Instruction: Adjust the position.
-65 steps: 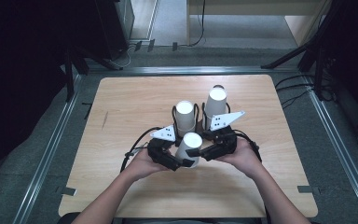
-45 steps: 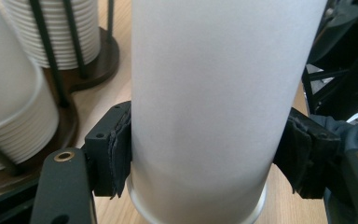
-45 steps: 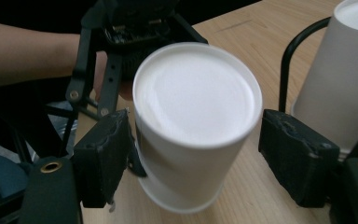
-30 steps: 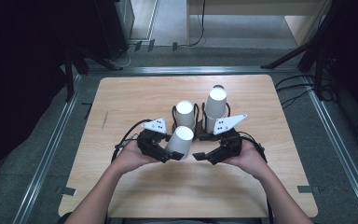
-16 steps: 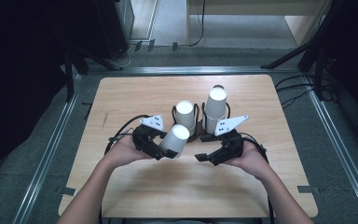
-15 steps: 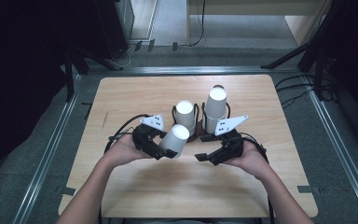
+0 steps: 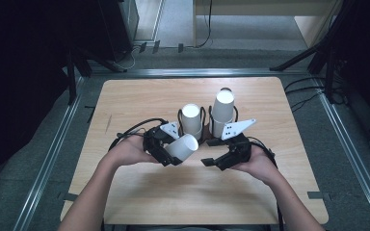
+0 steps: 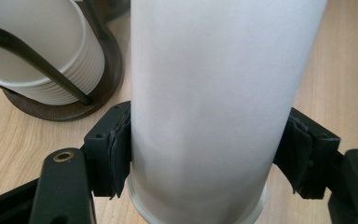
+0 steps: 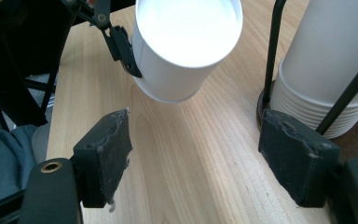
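Observation:
My left gripper (image 7: pixel 173 151) is shut on a white paper cup (image 7: pixel 182 146), which lies tilted on its side above the table. In the left gripper view both pads press the cup (image 8: pixel 205 93) near its rolled rim. My right gripper (image 7: pixel 218 161) stands open a short way to the cup's right, with nothing between its fingers. In the right gripper view the cup (image 9: pixel 186 46) hangs ahead of the open right gripper (image 9: pixel 200 158), one round end turned toward it. Two black wire holders behind carry stacked white cups: a short stack (image 7: pixel 191 120) and a taller stack (image 7: pixel 223 108).
The wooden table (image 7: pixel 139 96) has bare board to the left, right and front of the hands. Metal rails and dark floor surround it. The holder's round base (image 8: pixel 74 107) is just beyond my left jaws, and the taller stack (image 9: pixel 326 60) stands close to my right jaws.
Earlier both grippers met at the upright cup. The left one now holds it alone, tipped and carried slightly left. The right gripper has drawn back to the right.

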The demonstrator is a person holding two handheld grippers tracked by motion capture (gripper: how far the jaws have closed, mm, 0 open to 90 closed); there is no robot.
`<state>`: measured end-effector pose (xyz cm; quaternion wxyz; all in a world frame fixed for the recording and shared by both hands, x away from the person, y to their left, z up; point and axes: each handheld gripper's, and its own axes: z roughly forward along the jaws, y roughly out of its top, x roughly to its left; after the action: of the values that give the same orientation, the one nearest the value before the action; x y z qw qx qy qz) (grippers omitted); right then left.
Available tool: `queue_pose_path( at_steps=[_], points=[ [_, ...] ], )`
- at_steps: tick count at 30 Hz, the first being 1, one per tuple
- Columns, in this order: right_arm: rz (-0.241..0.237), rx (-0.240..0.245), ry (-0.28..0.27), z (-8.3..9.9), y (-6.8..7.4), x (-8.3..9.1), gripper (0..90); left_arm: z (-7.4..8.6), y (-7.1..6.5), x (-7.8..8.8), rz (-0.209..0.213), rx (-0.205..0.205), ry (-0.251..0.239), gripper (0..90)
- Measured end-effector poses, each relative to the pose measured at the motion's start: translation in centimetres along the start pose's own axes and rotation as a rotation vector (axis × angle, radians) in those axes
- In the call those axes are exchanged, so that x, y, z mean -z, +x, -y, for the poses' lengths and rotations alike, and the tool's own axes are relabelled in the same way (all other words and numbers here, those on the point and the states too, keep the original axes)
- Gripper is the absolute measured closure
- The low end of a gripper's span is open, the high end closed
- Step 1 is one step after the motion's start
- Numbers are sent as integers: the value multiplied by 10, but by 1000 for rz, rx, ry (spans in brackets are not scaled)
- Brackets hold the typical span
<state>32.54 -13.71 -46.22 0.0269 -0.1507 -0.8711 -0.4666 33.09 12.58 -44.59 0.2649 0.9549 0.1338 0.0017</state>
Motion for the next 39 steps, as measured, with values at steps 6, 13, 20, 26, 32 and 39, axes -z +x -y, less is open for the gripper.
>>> queue_pose_path(
  at_steps=[6,13,20,26,32,39],
  points=[
    [5,12,8,0,0,-2,253,-5,0,-9,-33,-9,60,276],
    [8,23,8,1,0,-4,253,-9,-4,-15,-30,-27,120,277],
    [-5,40,-2,-1,2,-11,253,-14,-9,-18,-50,-68,195,276],
    [-21,60,-4,-5,5,-19,253,-17,-14,-21,-28,-87,211,276],
    [-36,82,12,-8,10,-26,253,-20,-18,-21,-10,-102,198,275],
    [-52,93,33,-11,14,-33,262,-23,-23,-22,7,-129,181,271]
  ],
)
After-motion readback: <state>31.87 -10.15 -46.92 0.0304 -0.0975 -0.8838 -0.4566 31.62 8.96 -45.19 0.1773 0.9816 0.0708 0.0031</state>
